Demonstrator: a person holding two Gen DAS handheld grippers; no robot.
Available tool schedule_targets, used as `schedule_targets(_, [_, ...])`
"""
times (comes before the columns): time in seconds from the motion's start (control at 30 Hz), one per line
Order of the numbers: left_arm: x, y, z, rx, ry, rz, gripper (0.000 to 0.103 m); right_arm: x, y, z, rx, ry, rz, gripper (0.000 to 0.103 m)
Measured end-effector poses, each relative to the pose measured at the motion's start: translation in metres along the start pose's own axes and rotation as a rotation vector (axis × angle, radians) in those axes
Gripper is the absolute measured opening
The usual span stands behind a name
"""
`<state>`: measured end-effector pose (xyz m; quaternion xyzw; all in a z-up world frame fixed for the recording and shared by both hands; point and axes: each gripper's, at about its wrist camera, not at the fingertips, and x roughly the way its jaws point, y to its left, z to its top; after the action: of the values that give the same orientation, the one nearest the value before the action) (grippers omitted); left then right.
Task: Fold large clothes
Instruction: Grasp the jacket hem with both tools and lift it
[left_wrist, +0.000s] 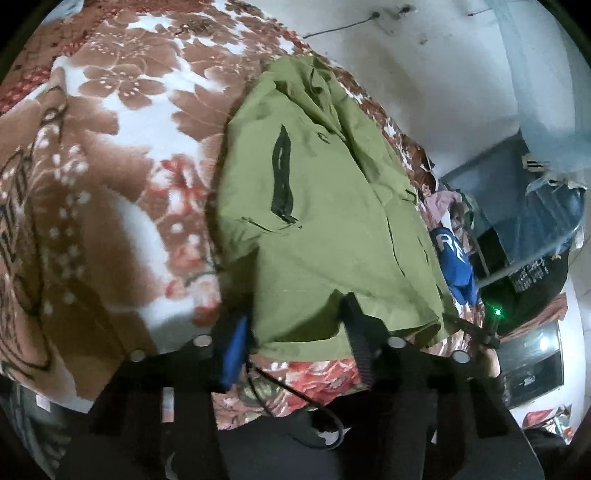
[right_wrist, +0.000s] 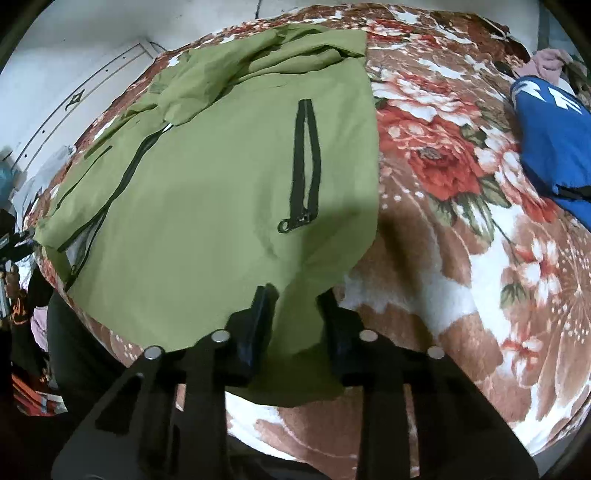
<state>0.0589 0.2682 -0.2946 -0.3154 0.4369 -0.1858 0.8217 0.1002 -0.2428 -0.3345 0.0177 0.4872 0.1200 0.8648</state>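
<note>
The right gripper has its two black fingers pinched on the near hem of the green jacket, the cloth bunched between them and hanging a little below. The left gripper also has the jacket's edge between its fingers: one is black, the other carries a blue pad, and the hem drapes over both, so it appears to be clenched on the fabric, though the contact itself is covered by cloth.

The one green jacket lies spread on a floral blanket, brown and white with red flowers, which covers the bed. Three black zippers show in the right wrist view: a long front zipper running diagonally, a pocket zipper standing open, and a short one near the left edge. The hood or collar is folded over at the far end.

To one side lies one blue garment with white lettering; in the left wrist view the letters "RE" can be read, the rest hidden. A pink piece of clothing lies just beyond it. A white wall stands behind the bed.
</note>
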Motion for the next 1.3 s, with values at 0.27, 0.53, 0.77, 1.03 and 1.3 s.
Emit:
schedule_targets(0.27, [0.001,0.012,0.009,-0.080,-0.001,-0.021,0.060,-0.001,0.006,0.004,-0.012,0.019,0.054,0.015])
schedule_targets(0.53, [0.004,0.017,0.012,-0.081,0.017,0.040,0.031,0.007,-0.001,-0.003,0.008,0.054,0.057,0.043])
schedule_targets(0.77, [0.013,0.003,0.013,-0.001,0.035,0.075,0.007,0.012,0.010,0.003,-0.039,0.044,0.056,0.010])
schedule_targets(1.03, [-0.002,-0.035,0.018,0.095,-0.042,0.072,0.003,-0.008,0.005,0.004,0.014,-0.028,0.106,0.007])
schedule_targets(1.3, [-0.016,-0.097,0.047,0.184,-0.158,-0.059,0.003,-0.049,0.030,0.039,-0.029,-0.142,0.129,0.006])
